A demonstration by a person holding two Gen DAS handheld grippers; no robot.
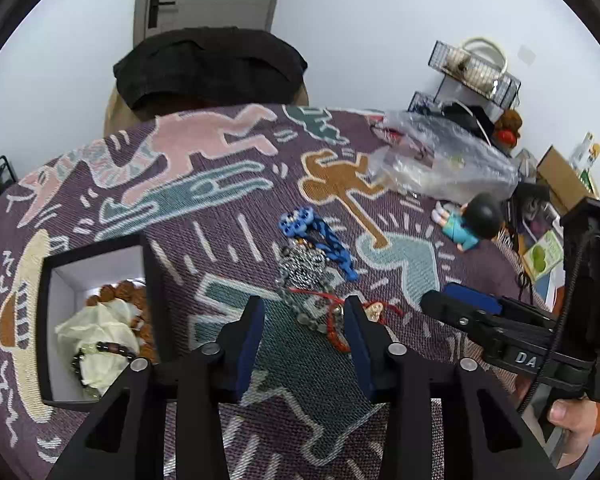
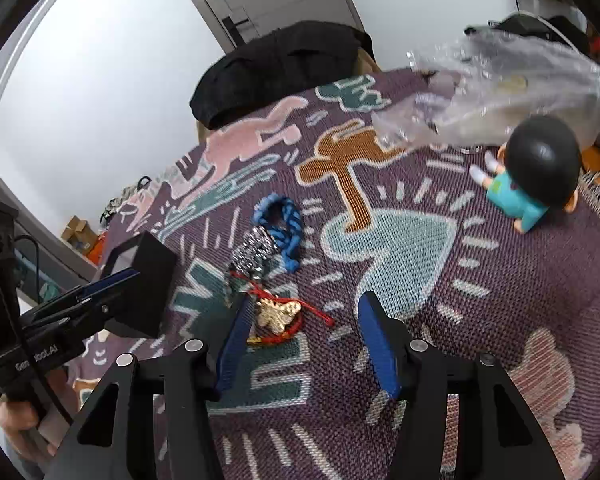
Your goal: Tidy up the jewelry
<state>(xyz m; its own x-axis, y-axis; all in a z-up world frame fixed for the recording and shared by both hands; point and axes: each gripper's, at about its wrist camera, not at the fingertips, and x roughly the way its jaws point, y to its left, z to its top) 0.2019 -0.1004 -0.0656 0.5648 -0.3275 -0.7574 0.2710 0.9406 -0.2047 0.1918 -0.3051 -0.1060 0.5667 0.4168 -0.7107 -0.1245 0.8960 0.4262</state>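
Note:
A heap of jewelry lies on the patterned cloth (image 1: 220, 208): a blue braided bracelet (image 1: 324, 240), a silver chain (image 1: 304, 270), a grey bead strand (image 1: 298, 308) and a red cord with a gold pendant (image 2: 278, 312). My left gripper (image 1: 305, 314) is open over the near end of the heap, the red cord (image 1: 334, 326) against its right finger. My right gripper (image 2: 305, 316) is open too, the gold pendant beside its left finger. A black box (image 1: 94, 251) at the left holds brown beads, a dark bead bracelet and pale tissue.
A small doll (image 2: 532, 176) in a teal shirt lies at the right, behind it a crumpled clear plastic bag (image 2: 500, 92). A dark garment (image 1: 208, 68) hangs over a chair beyond the table. A wire rack (image 1: 476, 68) and clutter stand at the far right.

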